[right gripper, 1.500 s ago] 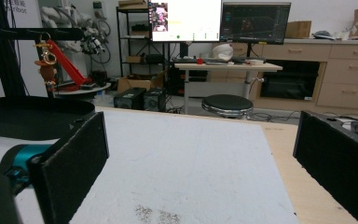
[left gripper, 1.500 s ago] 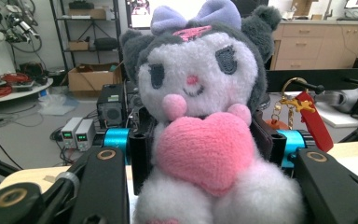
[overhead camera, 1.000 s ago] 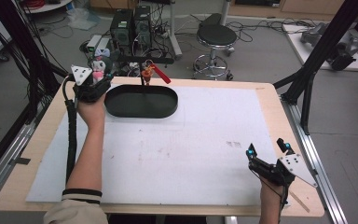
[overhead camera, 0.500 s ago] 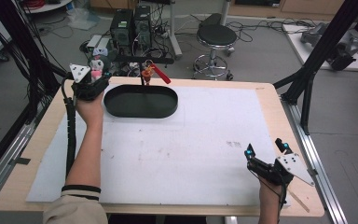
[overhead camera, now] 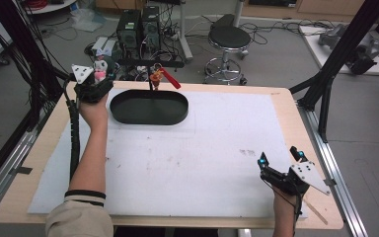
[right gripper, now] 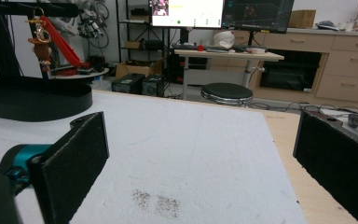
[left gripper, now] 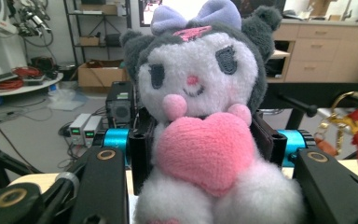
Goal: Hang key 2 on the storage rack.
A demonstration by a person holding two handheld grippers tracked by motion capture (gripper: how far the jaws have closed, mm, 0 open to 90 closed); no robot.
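1. Nearest to us, the right gripper [overhead camera: 280, 166] sits at the near right corner of the table, jaws spread wide with nothing between them. In its own view we see the two black pads well apart over bare white mat [right gripper: 200, 154].
2. Just ahead of that open claw, we spot a small grey smudge [right gripper: 157, 202] on the mat, lying between the two jaws.
3. Moving up the left side, we follow the forearm to the left gripper [overhead camera: 98, 83], held at the far left corner of the table.
4. That claw is clamped on a plush toy [left gripper: 205, 126]: a white-faced doll with dark grey ears, a lilac bow and a pink heart on its front. We see both pads pressing its sides, the toy upright and facing the camera.
5. Just to the right of the gripping claw lies the black oval tray [overhead camera: 148, 107], flat on the mat and apart from the toy.
6. Beyond the tray, to the right of the left claw, we make out a black stand [overhead camera: 150, 64] with a red strap charm [overhead camera: 169, 78] hanging from it.
7. Farthest off, past the table edge, we see a round stool [overhead camera: 230, 39] on the floor.
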